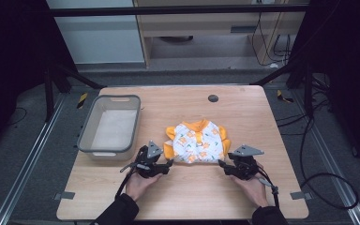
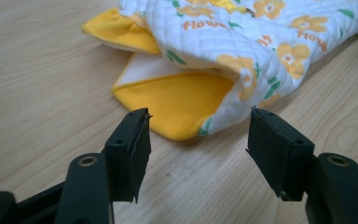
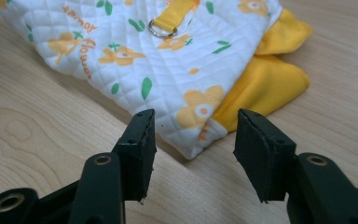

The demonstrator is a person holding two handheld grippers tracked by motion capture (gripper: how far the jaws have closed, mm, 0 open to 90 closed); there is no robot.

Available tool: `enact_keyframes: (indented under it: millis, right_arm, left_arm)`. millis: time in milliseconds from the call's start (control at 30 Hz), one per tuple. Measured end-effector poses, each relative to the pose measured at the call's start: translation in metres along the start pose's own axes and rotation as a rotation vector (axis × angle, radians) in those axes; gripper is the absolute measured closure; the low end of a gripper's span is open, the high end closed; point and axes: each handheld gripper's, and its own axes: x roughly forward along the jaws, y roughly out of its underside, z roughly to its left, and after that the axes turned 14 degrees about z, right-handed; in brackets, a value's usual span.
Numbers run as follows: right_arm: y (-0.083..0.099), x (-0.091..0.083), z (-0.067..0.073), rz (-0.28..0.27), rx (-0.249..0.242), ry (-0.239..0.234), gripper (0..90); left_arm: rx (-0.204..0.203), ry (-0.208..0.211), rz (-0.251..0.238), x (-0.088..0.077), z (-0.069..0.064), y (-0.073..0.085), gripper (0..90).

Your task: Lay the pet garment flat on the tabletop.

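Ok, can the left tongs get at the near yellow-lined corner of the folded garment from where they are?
Probably yes: the left tongs stand open just short of the garment's yellow-lined corner, with bare table between them and nothing in the way.

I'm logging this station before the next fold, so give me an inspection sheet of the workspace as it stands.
Surface: light wooden table, a dark round plug near its far edge.
Job's things: small white quilted garment with yellow flowers and yellow trim, lying folded flat mid-table.
Clutter: grey plastic bin to the garment's left, nothing seen inside.
Grippers: left gripper and right gripper both open, each just short of a near corner of the garment.
Cables: black leads on the floor at right.
Surroundings: grey floor, pale cabinets beyond.
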Motion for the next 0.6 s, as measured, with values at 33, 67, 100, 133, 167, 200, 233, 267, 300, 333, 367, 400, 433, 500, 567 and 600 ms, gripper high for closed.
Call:
enact_keyframes:
  millis: [33,67,100,133,167,200,233,267,300,333,367,400,433,500,567,600]
  right_arm:
    - [0.0,0.002,0.001,0.008,-0.002,-0.003,49.4]
    - [0.0,0.004,0.001,0.014,-0.007,-0.001,50.2]
    - [-0.001,0.005,0.001,0.017,-0.011,-0.002,51.4]
    - [-0.001,0.006,0.002,0.021,-0.008,-0.005,52.7]
    - [-0.001,0.007,0.002,0.022,-0.007,-0.007,53.7]
    - [-0.001,0.009,0.002,0.025,-0.004,-0.006,55.5]
    - [-0.001,0.01,0.003,0.03,-0.001,-0.005,57.8]
    - [-0.002,0.012,0.003,0.039,-0.003,-0.005,60.1]
    - [-0.002,0.013,0.004,0.043,0.003,-0.012,63.4]
    - [-0.002,0.014,0.004,0.047,0.001,-0.013,67.5]
    - [-0.002,0.014,0.005,0.05,0.004,-0.014,72.4]
    - [-0.002,0.013,0.005,0.051,-0.001,-0.008,77.9]
    - [-0.002,0.011,0.007,0.055,-0.001,-0.001,85.7]
    - [-0.003,0.01,0.007,0.049,-0.002,-0.009,87.2]
    - [-0.004,0.004,0.009,0.025,-0.002,-0.023,88.0]
    - [-0.004,0.004,0.009,0.025,-0.002,-0.023,88.0]
  left_arm:
    - [0.005,0.0,0.006,0.002,-0.001,0.0,39.5]
    - [0.012,0.003,0.008,0.004,-0.003,-0.001,41.5]
    - [0.019,0.001,0.012,0.006,-0.004,-0.002,41.5]
    - [0.024,0.002,0.014,0.007,-0.005,-0.002,42.4]
    - [0.032,0.0,0.017,0.009,-0.007,-0.003,43.0]
    - [0.04,-0.005,0.021,0.012,-0.008,-0.004,43.6]
    - [0.045,-0.003,0.035,0.015,-0.009,-0.005,44.9]
    - [0.045,0.002,0.043,0.017,-0.01,-0.005,47.6]
    - [0.044,0.0,0.046,0.019,-0.01,-0.005,49.3]
    - [0.047,-0.005,0.053,0.02,-0.011,-0.005,52.4]
    - [0.046,-0.011,0.056,0.02,-0.011,-0.005,57.0]
    - [0.04,-0.009,0.053,0.018,-0.011,-0.005,60.4]
    - [0.034,0.001,0.05,0.017,-0.01,-0.005,67.5]
    - [0.032,0.013,0.038,0.014,-0.011,-0.005,70.4]
    - [0.042,0.02,0.037,0.012,-0.014,-0.005,80.1]
    - [0.048,0.025,0.037,0.01,-0.016,-0.006,80.1]
